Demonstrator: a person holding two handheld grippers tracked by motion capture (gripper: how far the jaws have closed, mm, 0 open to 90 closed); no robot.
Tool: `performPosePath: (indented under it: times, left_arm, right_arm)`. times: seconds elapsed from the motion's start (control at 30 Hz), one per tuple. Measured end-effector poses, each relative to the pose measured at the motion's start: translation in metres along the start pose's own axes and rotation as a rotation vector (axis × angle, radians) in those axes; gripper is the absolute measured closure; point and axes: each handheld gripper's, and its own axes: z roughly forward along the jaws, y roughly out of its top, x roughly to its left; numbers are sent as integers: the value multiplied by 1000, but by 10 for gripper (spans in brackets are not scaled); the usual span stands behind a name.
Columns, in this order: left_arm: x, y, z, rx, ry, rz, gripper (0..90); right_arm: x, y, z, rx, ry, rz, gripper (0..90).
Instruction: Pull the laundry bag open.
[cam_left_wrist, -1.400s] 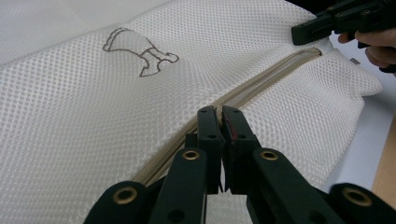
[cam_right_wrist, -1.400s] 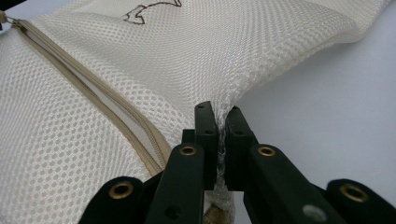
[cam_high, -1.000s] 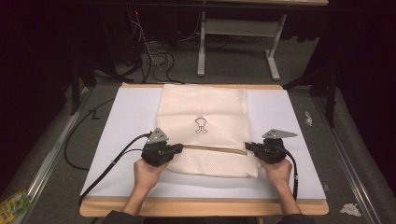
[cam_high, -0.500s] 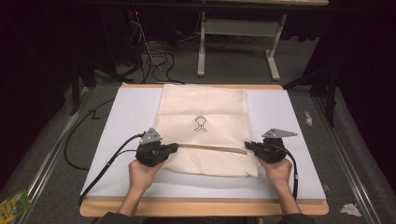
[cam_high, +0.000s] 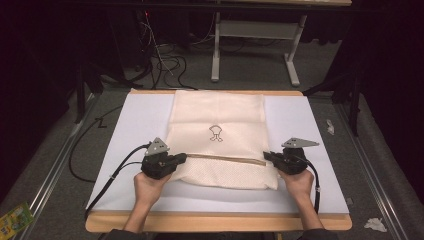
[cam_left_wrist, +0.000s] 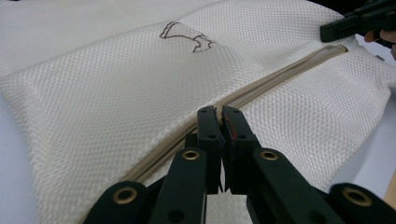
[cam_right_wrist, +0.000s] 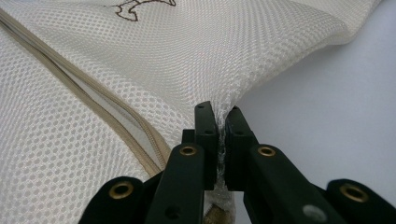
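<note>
Your left tongs (cam_left_wrist: 218, 122) pinch the zip (cam_left_wrist: 261, 86) of the mesh bag (cam_high: 220, 135); your right tongs (cam_right_wrist: 219, 123) clamp its mesh edge. Beyond them, the bag lies flat across the white tabletop (cam_high: 300, 120), its small emblem (cam_high: 215, 132) facing up.

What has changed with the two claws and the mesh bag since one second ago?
Little moved: the left claw shifted slightly left along the zipper, then came back. The right claw stayed clamped on the mesh bag edge, and the bag stayed flat on the table.
</note>
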Motion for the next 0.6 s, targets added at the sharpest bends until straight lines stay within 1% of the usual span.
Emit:
performPosePath:
  times: [0.03, 0.17, 0.33, 0.4, 0.43, 0.5, 0.6]
  left_arm:
    - [1, 0, -1, -3, 5, 0, 872]
    - [4, 2, -1, -9, -5, -17, 872]
    - [3, 2, -1, -9, 9, -8, 872]
    - [2, 2, -1, -7, 9, -5, 873]
    - [2, 2, -1, -14, 8, -6, 872]
    - [2, 2, 0, -16, 6, -7, 872]
    - [5, 3, 2, -4, -4, -11, 872]
  right_arm:
    - [0, 0, 0, 1, -1, -2, 880]
    - [1, 0, -1, -9, -5, 3, 880]
    - [2, 1, 0, -8, -6, -1, 880]
    - [1, 1, 0, -5, -5, -4, 880]
    - [0, 1, 0, -2, -7, -7, 879]
    - [0, 2, -1, -8, -10, -8, 880]
    - [-1, 2, -3, -7, -11, -4, 880]
